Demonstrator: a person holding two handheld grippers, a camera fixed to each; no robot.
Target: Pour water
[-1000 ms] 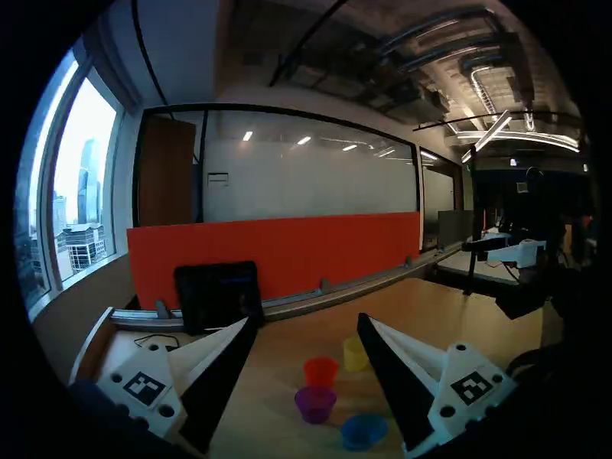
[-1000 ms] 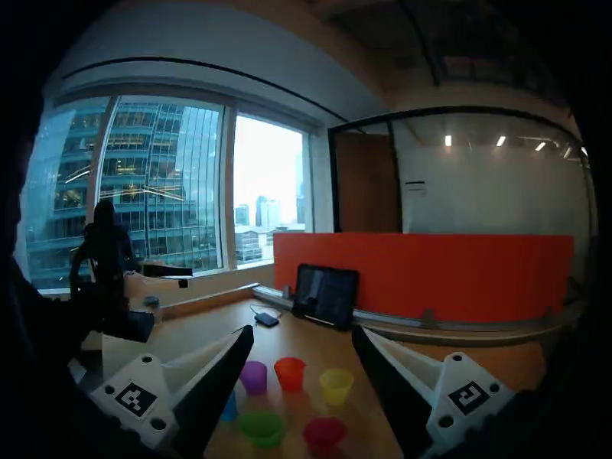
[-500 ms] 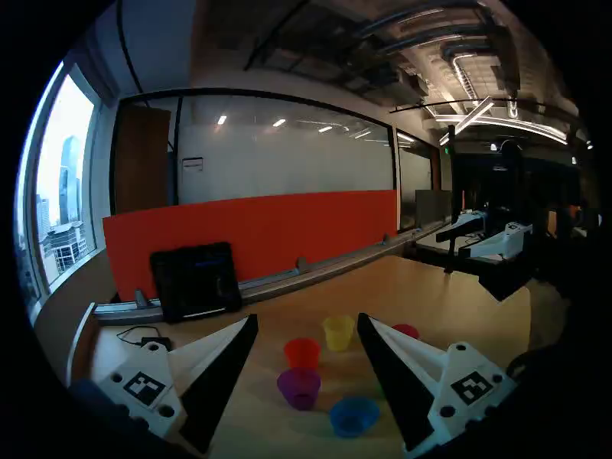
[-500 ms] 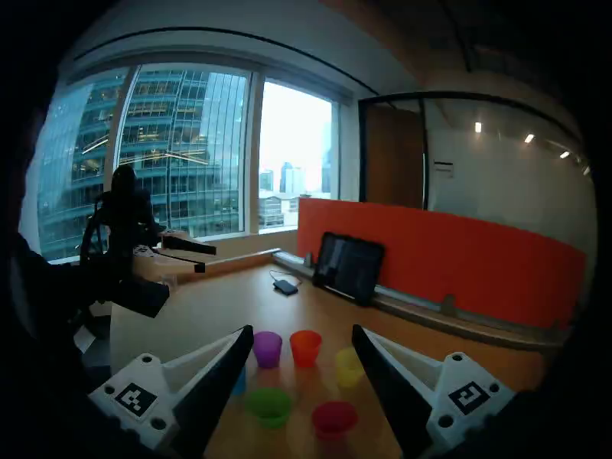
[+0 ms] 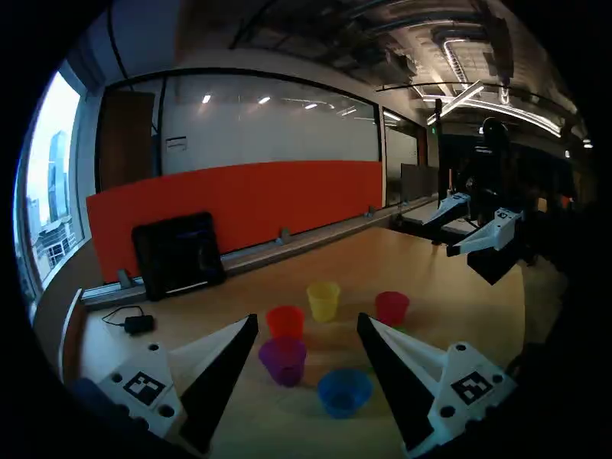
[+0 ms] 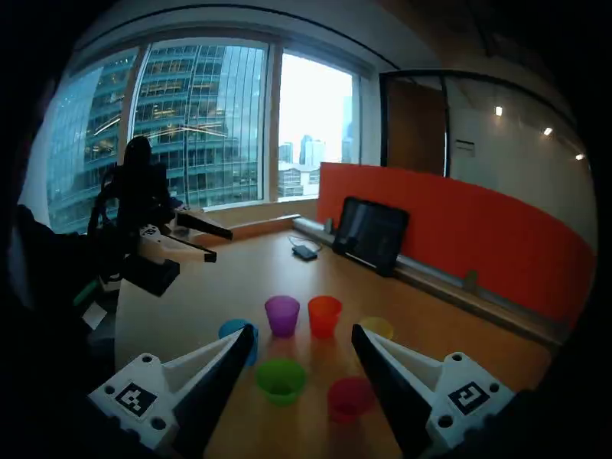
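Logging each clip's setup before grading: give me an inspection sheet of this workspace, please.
Surface: light wooden tabletop, no spill seen.
Job's things: six small plastic cups, upright, clustered: purple cup, orange cup, yellow cup, blue cup, green cup, pink cup; contents cannot be told.
Clutter: black tablet standing before the orange partition panel.
Grippers: left hand-held gripper and right hand-held gripper both open, holding nothing, above the table.
Cables: thin black cable with small black adapter near the tablet.
Surroundings: tall windows, frosted glass wall.
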